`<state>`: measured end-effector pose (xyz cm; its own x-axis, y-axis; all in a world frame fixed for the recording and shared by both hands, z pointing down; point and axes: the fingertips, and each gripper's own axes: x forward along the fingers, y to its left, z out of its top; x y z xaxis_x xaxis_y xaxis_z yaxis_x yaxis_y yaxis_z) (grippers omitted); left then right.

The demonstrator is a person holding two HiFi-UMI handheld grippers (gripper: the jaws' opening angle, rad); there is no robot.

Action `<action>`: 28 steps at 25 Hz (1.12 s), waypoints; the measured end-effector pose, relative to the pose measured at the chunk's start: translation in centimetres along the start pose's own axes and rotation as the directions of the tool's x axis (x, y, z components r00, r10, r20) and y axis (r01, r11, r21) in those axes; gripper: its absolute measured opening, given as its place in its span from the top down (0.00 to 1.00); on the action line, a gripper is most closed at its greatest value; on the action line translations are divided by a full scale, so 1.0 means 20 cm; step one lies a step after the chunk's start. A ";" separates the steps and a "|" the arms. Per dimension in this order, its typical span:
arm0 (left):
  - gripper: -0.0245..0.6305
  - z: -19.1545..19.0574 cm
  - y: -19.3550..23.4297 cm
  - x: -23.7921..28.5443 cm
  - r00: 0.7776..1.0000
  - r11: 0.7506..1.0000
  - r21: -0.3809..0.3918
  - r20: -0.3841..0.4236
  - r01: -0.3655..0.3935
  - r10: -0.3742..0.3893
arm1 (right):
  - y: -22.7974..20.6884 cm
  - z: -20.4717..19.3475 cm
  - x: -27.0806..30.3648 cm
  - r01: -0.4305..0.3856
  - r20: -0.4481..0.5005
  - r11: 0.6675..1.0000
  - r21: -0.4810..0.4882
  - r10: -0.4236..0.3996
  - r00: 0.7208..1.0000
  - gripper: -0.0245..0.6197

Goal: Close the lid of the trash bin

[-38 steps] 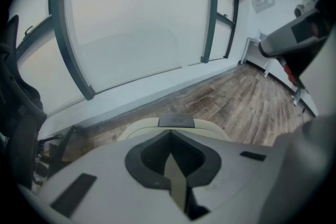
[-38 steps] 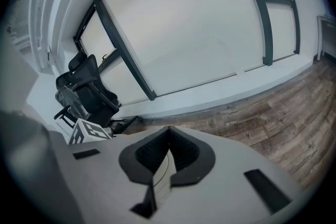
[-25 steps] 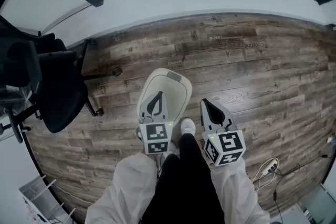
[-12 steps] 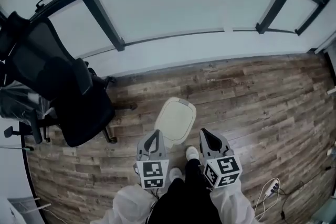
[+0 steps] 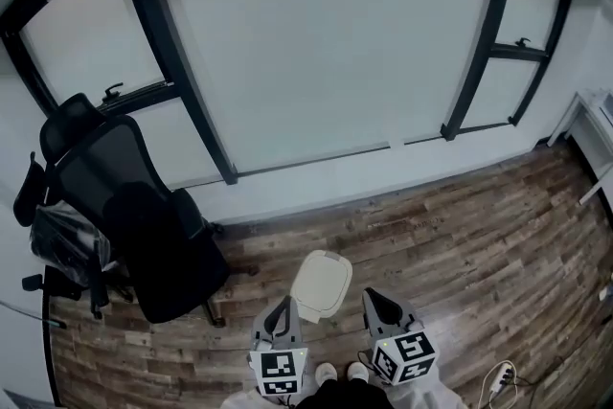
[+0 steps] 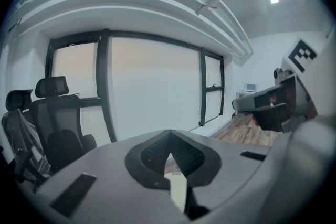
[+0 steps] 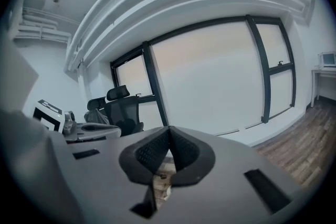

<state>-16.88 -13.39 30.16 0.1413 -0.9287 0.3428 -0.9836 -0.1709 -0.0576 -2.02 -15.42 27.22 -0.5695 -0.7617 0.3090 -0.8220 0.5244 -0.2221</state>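
The trash bin stands on the wood floor with its cream-white lid lying flat and closed. In the head view both grippers hang low at the frame's bottom, just short of the bin. My left gripper is to the bin's lower left, its jaws together and empty. My right gripper is to the bin's right, also shut on nothing. Neither touches the bin. In the left gripper view the left gripper points at the window wall; the right gripper in its own view does the same.
A black office chair stands left of the bin, with a second chair holding a bag behind it. Dark-framed windows fill the far wall. A white desk sits at right, and a power strip with cable lies at bottom right.
The head view has tilted up and drawn back, so the bin looks smaller and lower. The left gripper, earlier over the lid, is now clear of it.
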 end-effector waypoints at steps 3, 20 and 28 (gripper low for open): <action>0.95 0.16 -0.05 -0.09 0.999 1.000 0.016 0.034 0.018 -0.018 | 0.07 0.13 -0.11 -0.017 0.026 1.000 -0.024 0.017 1.000 0.93; 0.95 0.57 -0.24 -0.42 0.992 0.999 0.034 0.126 0.012 -0.016 | 0.08 0.52 -0.52 -0.027 0.148 0.997 -0.078 0.038 0.988 0.93; 0.95 0.54 -0.18 -0.44 0.993 1.000 0.004 0.114 0.029 -0.029 | 0.16 0.49 -0.47 -0.035 0.145 0.996 -0.088 0.048 0.988 0.93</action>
<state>-13.37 -8.21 17.33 0.1818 -0.9547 0.2354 -0.9786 -0.1991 -0.0515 0.73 -10.24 14.62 -0.6008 -0.7831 0.1603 -0.7990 0.5822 -0.1507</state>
